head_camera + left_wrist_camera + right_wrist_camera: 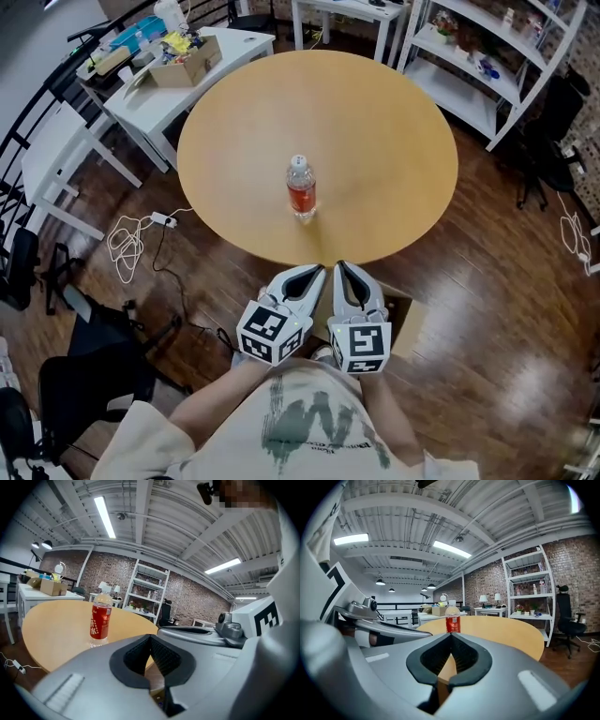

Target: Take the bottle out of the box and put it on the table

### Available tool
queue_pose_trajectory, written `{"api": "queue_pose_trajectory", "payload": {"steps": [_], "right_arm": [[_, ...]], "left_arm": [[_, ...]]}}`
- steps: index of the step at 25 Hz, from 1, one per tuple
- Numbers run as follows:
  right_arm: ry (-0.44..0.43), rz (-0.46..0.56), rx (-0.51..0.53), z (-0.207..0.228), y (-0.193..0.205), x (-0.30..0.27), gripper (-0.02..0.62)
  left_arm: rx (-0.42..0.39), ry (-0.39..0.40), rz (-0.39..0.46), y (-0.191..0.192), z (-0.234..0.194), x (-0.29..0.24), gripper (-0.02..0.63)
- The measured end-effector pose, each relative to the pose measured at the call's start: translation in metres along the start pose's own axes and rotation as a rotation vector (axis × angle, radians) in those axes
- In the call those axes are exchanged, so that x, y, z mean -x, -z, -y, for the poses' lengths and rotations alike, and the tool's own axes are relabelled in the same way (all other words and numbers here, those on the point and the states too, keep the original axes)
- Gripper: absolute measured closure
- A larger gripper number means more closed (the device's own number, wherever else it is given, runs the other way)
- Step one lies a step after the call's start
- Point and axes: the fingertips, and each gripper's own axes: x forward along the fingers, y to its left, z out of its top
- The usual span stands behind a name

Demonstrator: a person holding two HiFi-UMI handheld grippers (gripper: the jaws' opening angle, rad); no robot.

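**At the table's near edge, both grippers closed on nothing**

Just short of the round wooden table (394, 141), the left gripper (314, 272) and the right gripper (345, 270) sit side by side. Each has its jaws pressed together with nothing between them, and each gripper view shows the dark pads (464, 656) meeting at the tips. Behind the jaws, the black-and-white marker cubes (272, 333) face the head camera. Beyond the grippers the bottle (301, 187) stands upright near the middle of the table, white-capped and well apart from both. Its red label (100, 623) carries white characters too small to read. A cardboard box (405, 323) on the floor shows only one corner; the rest is hidden under the grippers and the table edge.
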Motion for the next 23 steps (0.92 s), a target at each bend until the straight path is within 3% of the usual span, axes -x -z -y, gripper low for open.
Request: {"api": "queue_pose_trajectory", "payload": {"steps": [9, 23], "right_arm": [[0.023, 0.011, -0.035, 0.007, 0.004, 0.035, 0.597], [0.033, 0.007, -0.06, 0.013, 0.01, 0.043, 0.597]], "left_arm": [[-0.022, 0.008, 0.011, 0.005, 0.028, 0.007, 0.615], [-0.026, -0.01, 0.004, 0.01, 0.03, 0.012, 0.615]]}}
